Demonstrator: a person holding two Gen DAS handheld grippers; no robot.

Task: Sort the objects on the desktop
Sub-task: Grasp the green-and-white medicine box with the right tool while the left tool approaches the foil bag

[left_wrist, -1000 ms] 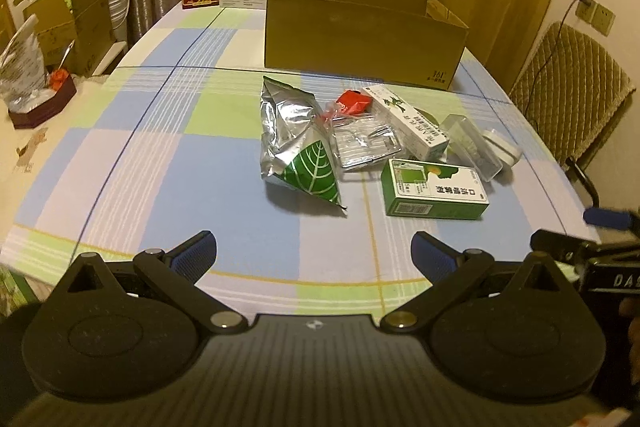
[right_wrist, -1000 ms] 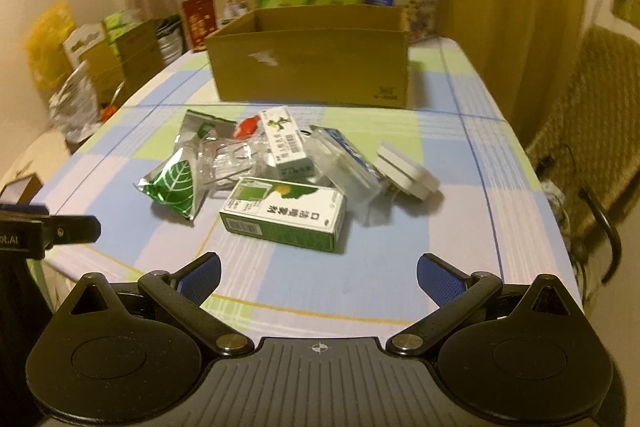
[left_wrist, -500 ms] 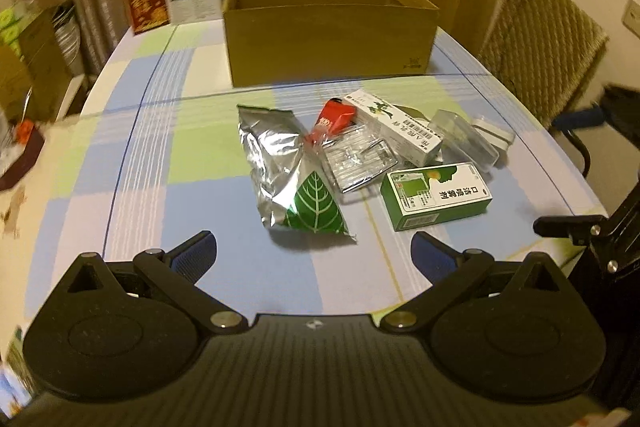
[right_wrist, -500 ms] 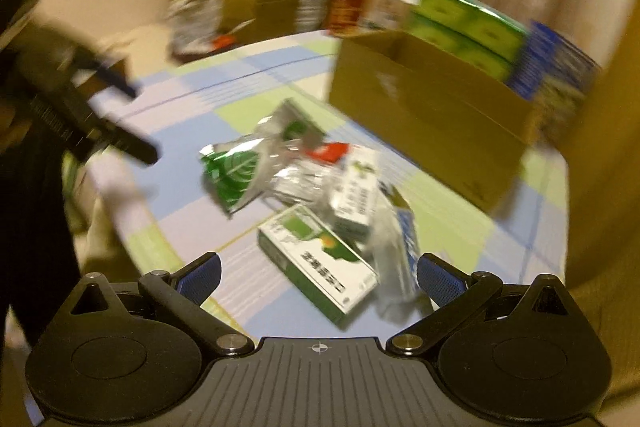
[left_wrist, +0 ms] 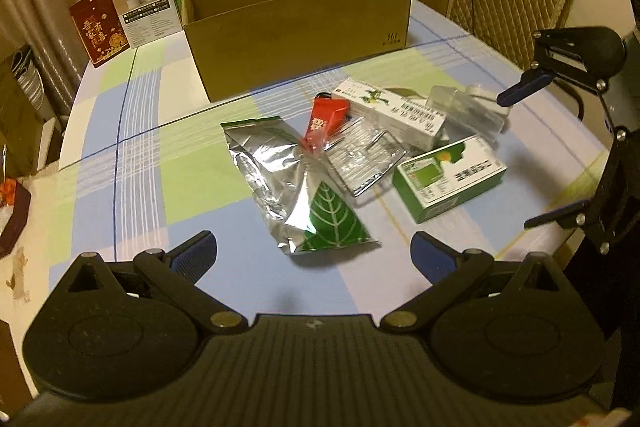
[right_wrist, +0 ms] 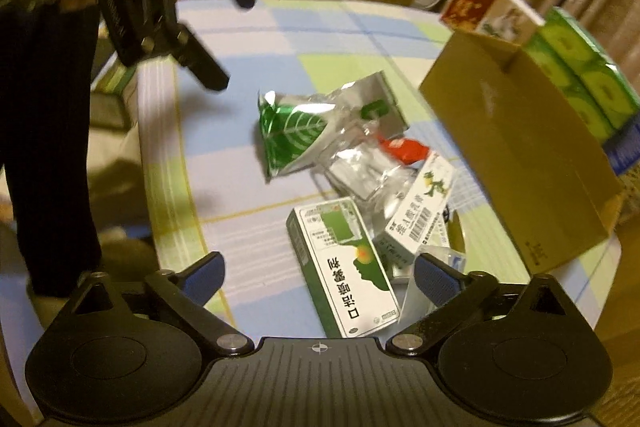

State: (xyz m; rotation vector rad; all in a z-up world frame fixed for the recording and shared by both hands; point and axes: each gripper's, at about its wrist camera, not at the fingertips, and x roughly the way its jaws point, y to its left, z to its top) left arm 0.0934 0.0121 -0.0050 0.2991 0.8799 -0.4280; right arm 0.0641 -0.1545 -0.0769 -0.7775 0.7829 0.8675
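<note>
Left gripper (left_wrist: pixel 312 255): jaws wide apart, nothing between them; held above the near table edge.
Right gripper (right_wrist: pixel 319 277): jaws wide apart, empty; we see it over the table's right side, angled in toward the pile.
Green medicine box (right_wrist: pixel 343 269): lies flat, directly ahead of the right jaws and just beyond the tips. Long axis runs approx. along the gripper's line of sight, so the fingers would straddle its short width.
Same box, left view (left_wrist: pixel 450 177): off to the right of the left jaws, farther away.
Foil leaf pouch (left_wrist: pixel 298 187): straight ahead of the left jaws, near; long axis approx. away from us, slightly skewed.
Nearer arm: right for the box, left for the pouch, in our judgement.
White carton (right_wrist: pixel 424 213): touching the box's far end, resting partly on a clear packet (right_wrist: pixel 362 167); right view blurred, so overlap prob. but unconfirmed.
Cardboard box (left_wrist: pixel 298 27): open, beyond the pile; likely drop point.
</note>
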